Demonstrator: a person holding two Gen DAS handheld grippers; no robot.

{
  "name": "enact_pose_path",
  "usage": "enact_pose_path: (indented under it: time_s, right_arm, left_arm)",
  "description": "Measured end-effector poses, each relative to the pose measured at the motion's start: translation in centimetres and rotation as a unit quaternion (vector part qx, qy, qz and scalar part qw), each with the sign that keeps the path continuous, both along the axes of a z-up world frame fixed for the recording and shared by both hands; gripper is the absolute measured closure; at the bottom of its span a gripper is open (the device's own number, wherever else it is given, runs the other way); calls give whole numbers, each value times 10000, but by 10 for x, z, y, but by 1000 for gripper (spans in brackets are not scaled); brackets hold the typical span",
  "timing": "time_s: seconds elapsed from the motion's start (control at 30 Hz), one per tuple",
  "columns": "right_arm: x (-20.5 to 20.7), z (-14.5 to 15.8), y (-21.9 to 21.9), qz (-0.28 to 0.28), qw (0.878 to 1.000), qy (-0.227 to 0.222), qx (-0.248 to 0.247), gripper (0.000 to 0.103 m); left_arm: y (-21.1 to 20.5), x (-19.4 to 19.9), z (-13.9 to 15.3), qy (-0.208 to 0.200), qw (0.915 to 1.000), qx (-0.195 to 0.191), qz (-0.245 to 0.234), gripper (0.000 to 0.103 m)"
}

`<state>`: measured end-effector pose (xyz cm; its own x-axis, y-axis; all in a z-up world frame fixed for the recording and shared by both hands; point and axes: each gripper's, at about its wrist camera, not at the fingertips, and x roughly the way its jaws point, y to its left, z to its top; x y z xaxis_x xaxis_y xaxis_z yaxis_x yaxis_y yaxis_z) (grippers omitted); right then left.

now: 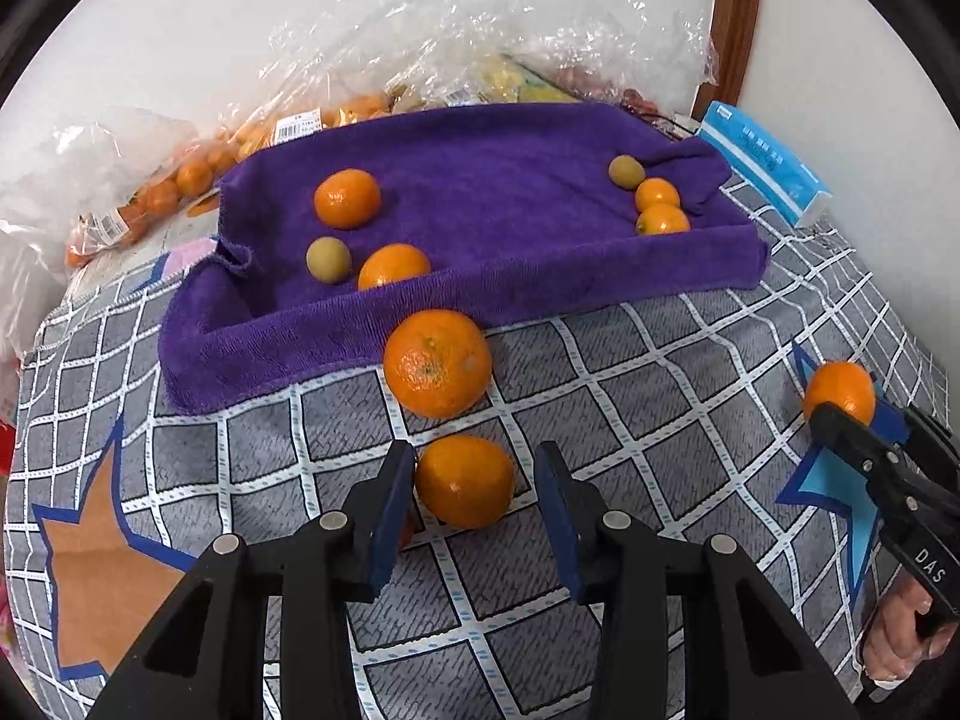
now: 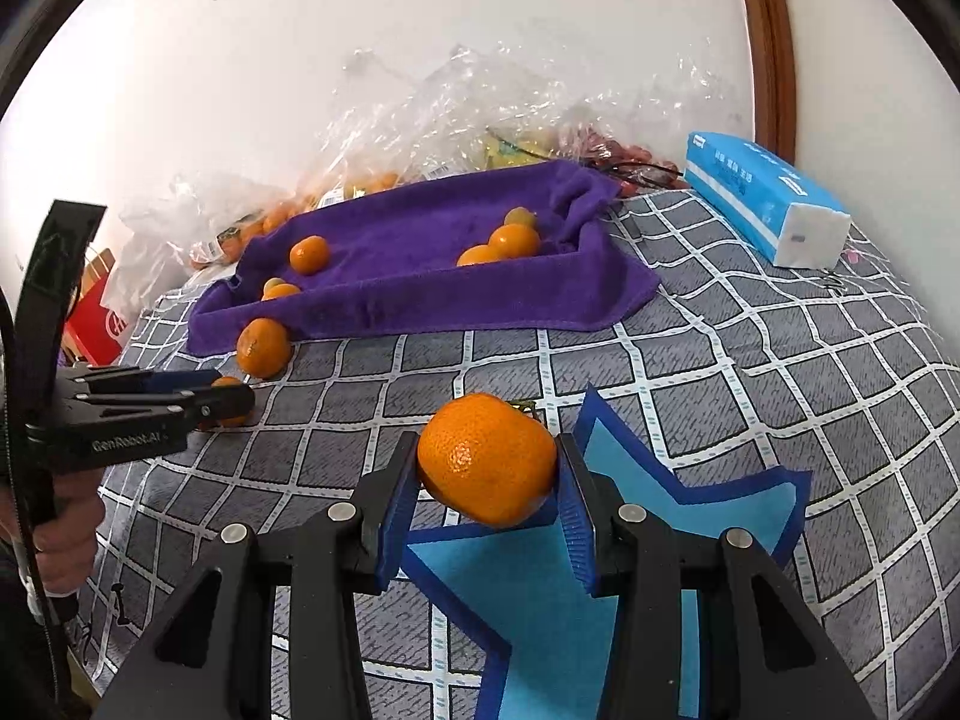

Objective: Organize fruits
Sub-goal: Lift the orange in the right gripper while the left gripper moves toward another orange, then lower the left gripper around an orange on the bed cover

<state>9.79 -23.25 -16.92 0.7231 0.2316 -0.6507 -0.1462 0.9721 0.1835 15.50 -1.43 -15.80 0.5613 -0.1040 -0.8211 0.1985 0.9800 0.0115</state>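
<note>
Low in the right wrist view, the right tool has a mandarin pinched between its blue pads, both sides pressing the peel, the fruit held just above a light-blue star on the checked bed cover. In the lower middle of the left wrist view, the left tool stands open around a second mandarin that lies on the cover; the left pad touches it or nearly so, the right pad is clear of it. A bigger mandarin sits just beyond, against the front edge of the purple towel tray.

I'd say this is mid-sorting: one fruit in hand, another about to be gripped. Next the left tool needs to close squarely, then both go up over the towel's raised edge. Both tools reach forward and low, nearly level.

Inside the tray, upper middle, lie more mandarins and two greenish-brown fruits. Behind, bagged fruit and a tissue pack.
</note>
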Motion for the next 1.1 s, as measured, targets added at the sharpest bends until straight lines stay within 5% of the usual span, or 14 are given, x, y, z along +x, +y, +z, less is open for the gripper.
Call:
enact_pose_path:
  time_s: [0.6,1.1]
  right_arm:
    - [2,-2,4,23,9998,61,-164,60]
    - [4,-4,6,-139,9993,134,-332,60]
  left_arm:
    - [-1,-9,-2,-19,9997,-239,46,70]
    - [-4,-33,-5,-135,9965,-817,-114,70]
